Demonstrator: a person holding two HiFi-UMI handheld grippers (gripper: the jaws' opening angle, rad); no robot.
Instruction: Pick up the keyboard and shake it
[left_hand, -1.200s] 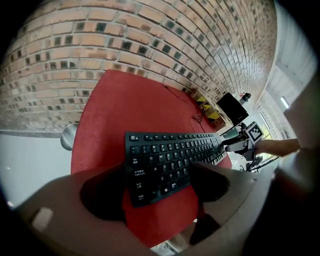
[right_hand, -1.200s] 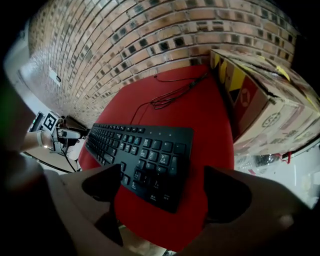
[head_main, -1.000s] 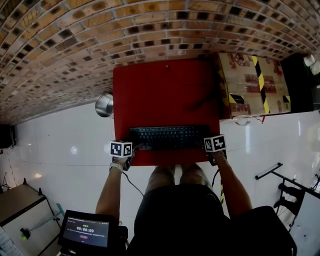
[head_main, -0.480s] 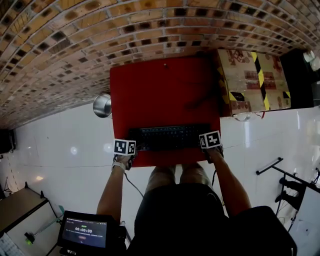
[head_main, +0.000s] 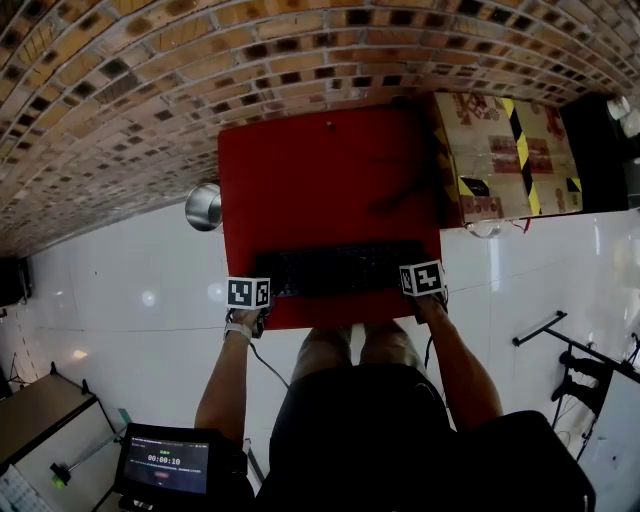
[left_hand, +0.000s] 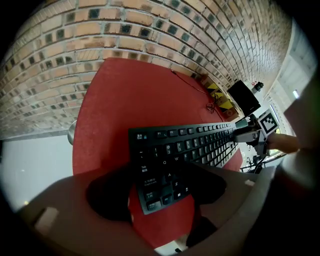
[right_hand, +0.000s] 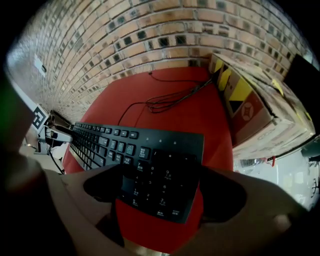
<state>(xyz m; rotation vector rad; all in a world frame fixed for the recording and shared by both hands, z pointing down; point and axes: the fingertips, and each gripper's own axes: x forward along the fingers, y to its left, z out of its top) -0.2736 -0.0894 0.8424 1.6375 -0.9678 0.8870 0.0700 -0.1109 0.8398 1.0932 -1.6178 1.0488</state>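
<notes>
the left gripper is clamped on the left end of the black keyboard. the right gripper grips its right end, above the red table.

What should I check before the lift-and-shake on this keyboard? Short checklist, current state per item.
1. Left gripper jaws on the keyboard at its left end: ok.
2. Right gripper jaws on the numpad end: ok.
3. Grip firm enough for shaking: cannot tell.
4. Keyboard lifted off the red table: cannot tell.
5. Cable lies in loose loops behind the keyboard, so slack looks ok. Where it ends: cannot tell.
6. Cardboard box stands apart from the keyboard's right end: ok.
</notes>
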